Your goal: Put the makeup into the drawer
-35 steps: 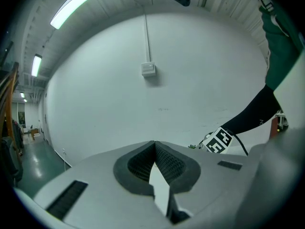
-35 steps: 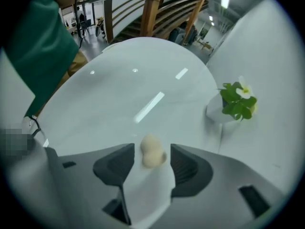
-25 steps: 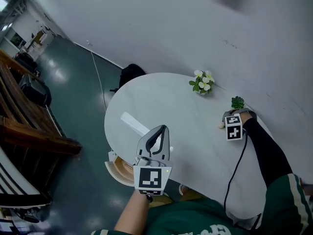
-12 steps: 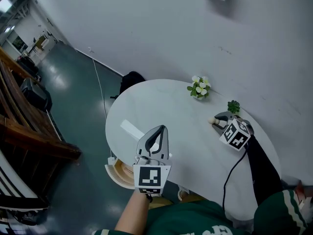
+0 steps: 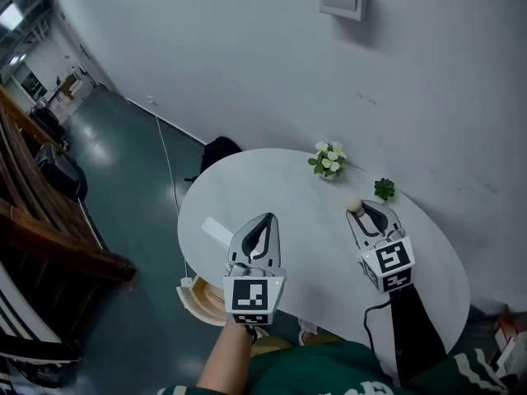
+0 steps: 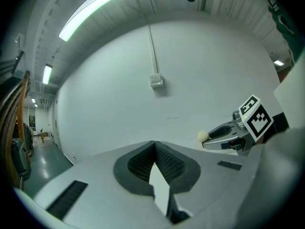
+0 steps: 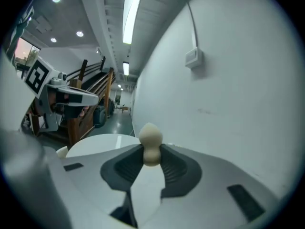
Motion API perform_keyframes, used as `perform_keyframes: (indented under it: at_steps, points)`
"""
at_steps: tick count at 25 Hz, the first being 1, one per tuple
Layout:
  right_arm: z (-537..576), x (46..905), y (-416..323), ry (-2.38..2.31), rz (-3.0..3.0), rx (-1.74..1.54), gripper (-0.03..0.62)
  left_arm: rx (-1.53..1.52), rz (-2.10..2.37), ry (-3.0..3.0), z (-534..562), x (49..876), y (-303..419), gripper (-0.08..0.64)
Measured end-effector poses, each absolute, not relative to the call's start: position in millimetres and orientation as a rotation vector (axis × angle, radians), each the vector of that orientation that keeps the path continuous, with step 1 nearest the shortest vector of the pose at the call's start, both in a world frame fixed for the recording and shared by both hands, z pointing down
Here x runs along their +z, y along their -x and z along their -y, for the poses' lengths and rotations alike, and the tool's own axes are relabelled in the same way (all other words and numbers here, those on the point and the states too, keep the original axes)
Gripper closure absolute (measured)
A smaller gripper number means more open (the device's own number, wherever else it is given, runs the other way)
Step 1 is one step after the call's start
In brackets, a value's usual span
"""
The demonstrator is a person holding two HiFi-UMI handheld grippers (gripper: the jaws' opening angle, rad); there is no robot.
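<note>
My right claw [image 5: 363,212] pinches the beige makeup sponge [image 7: 151,149] only at its narrow waist, up in the air over the counter [image 5: 272,179]. The soft foam could squirm free on a quick swing, then bounce off the edge. My left claw [image 5: 265,220] is closed on nothing. I cannot pick out the drawer, so aiming blind risks a miss.

light: ceiling tubes [image 6: 95,6] | shadows: soft | edges: fisheye, vignetted
</note>
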State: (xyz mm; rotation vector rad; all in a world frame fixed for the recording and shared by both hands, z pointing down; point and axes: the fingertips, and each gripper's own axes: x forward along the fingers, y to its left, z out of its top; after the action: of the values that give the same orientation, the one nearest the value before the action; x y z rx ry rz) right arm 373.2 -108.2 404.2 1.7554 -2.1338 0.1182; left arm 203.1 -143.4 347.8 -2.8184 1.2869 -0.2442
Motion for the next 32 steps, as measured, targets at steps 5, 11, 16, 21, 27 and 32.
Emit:
perform_keyframes:
  at_steps: [5,11,16,21,27,32]
  points:
    - [92.1,366.2,-376.5,-1.994,2.130,0.013,0.477,-0.231,-1.323,2.803,144.0,343.9,-192.1,0.560]
    - [97.8,365.2,-353.1,-1.961,2.155,-0.030,0.476,-0.225,-1.382,2.772,146.8,344.2,-166.2,0.560]
    - [113.5,362.9,-305.6,-1.879,2.232,-0.057,0.474,-0.226,-1.471,2.723,149.2,340.1,-119.8,0.560]
    - [132.6,361.6,-235.6,-1.768,2.320,-0.073,0.472,-0.239,-1.591,2.654,151.7,335.7,-49.9,0.560]
    - [148.0,359.4,-144.8,-1.643,2.399,-0.058,0.472,-0.270,-1.726,2.569,149.4,335.2,38.2,0.560]
    - [154.5,374.4,-73.8,-1.533,2.484,-0.050,0.471,-0.308,-1.811,2.518,147.2,339.9,103.7,0.560]
